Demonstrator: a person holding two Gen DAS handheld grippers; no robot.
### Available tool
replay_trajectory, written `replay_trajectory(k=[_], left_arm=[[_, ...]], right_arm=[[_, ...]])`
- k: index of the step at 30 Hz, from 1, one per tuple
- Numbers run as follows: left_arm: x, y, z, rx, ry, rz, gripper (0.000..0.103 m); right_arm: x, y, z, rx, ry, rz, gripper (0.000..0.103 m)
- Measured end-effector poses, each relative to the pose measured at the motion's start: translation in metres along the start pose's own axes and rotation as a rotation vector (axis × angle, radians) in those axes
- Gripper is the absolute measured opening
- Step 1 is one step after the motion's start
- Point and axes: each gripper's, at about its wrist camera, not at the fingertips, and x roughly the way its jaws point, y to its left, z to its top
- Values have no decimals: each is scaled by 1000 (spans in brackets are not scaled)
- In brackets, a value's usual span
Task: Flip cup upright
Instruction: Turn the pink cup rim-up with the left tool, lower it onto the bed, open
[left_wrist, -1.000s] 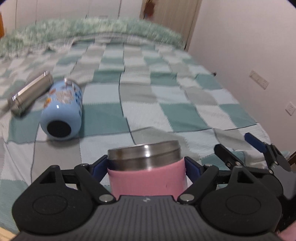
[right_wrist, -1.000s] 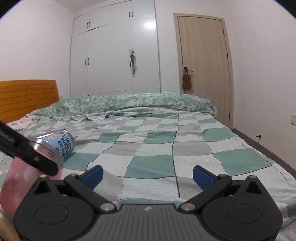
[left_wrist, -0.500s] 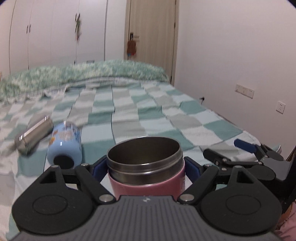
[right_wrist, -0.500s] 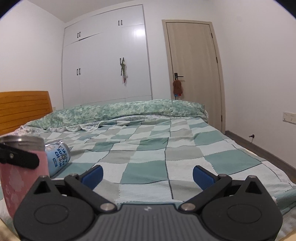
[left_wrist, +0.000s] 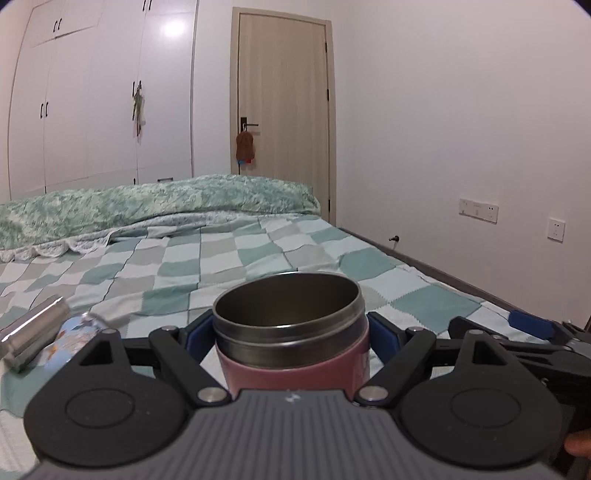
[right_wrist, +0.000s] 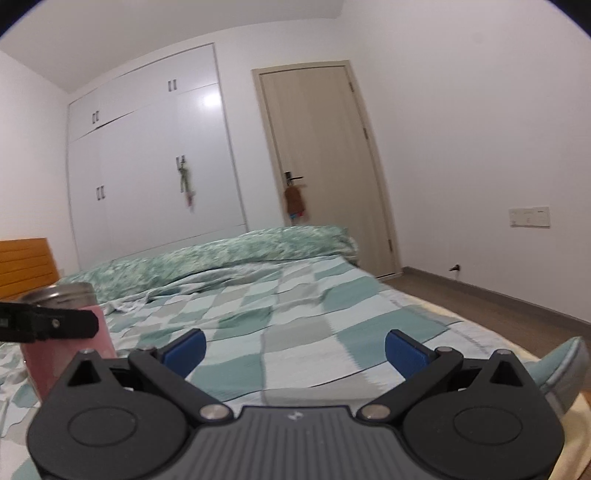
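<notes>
**Gripping the pink cup, mouth up, above the checked bedspread**

Clamping from both sides, the left gripper (left_wrist: 291, 334) has its blue pads pressed against the pink cup (left_wrist: 291, 354), and the cup stands upright between them, steel rim on top, open mouth showing the dark inside. From the right wrist view the same pink cup (right_wrist: 66, 354) shows at the left edge, upright, with one black finger of the left gripper across its upper body; its base is hidden behind the gripper housing, so I cannot tell whether it touches the checked bedspread (left_wrist: 236, 258).

Over to the right gripper (right_wrist: 293, 345): jaws spread wide, nothing between the blue pads, sitting to the right of the cup.

Left of the cup, a blue printed cup (left_wrist: 75, 338) lies on its side on the bedspread, and a steel flask (left_wrist: 35, 332) lies just beside it, further left. Behind the cup, a green quilt (left_wrist: 155, 203) is bunched along the far side of the bed.
</notes>
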Motion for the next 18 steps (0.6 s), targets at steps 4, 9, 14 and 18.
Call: replay_trajectory(k=[4,9,14,18], left_arm=[[21,-10,-4,-1,-43,-1,86],[53,-15,-27,-10,-65,-38,86],[60,-19,-37,45,-55,-48,86],[52,-15,-34,39,-68,-35,103]], right_arm=[[7,-7,-1,-26,10,-30,103],[14,-18,-1,-9,25,-67,103],[22,-21,-2,4,41,-66,103],[20,-17,-3,-10,42,-54,103]])
